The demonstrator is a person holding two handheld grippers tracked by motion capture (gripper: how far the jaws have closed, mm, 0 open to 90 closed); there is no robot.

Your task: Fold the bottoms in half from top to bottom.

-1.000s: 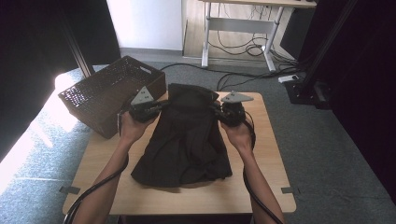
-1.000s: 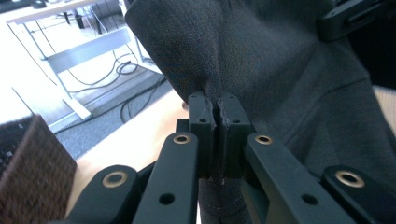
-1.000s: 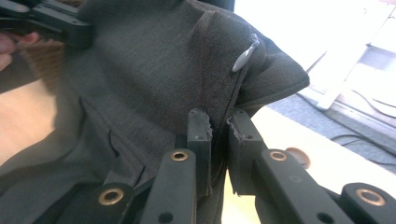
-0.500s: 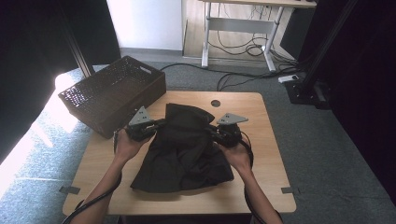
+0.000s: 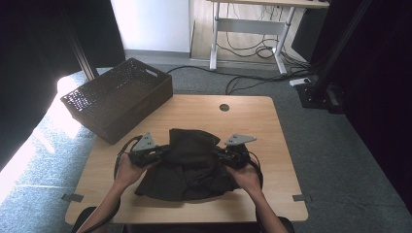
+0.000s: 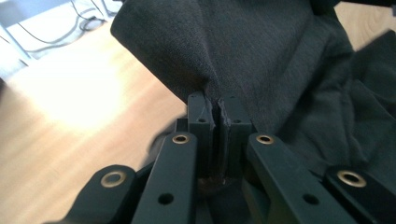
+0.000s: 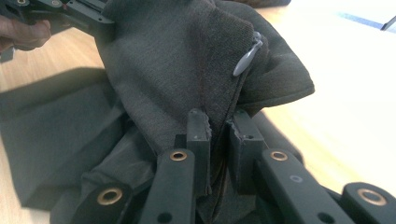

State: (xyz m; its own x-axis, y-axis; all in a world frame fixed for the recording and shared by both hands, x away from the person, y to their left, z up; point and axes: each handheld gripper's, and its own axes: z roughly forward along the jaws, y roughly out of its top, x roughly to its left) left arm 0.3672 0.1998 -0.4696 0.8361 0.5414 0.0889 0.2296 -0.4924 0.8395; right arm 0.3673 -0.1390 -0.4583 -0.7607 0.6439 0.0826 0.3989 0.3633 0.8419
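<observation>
Claws x2 (image 5: 163,153) (image 5: 217,153) pinch 1 dark garment (image 5: 189,162).

One dark garment (image 5: 187,165) lies between the two claws: the left claw (image 5: 163,153) clamps one side of it and the right claw (image 5: 218,154) the other. One zip pull (image 7: 246,58) hangs just above the right claw's jaws. One surface (image 5: 272,145) sits under both claws. One woven basket (image 5: 119,97) stands beyond the left claw, on the surface's far corner. Two hands: one (image 5: 127,170) on the left claw, one (image 5: 247,177) on the right.
</observation>
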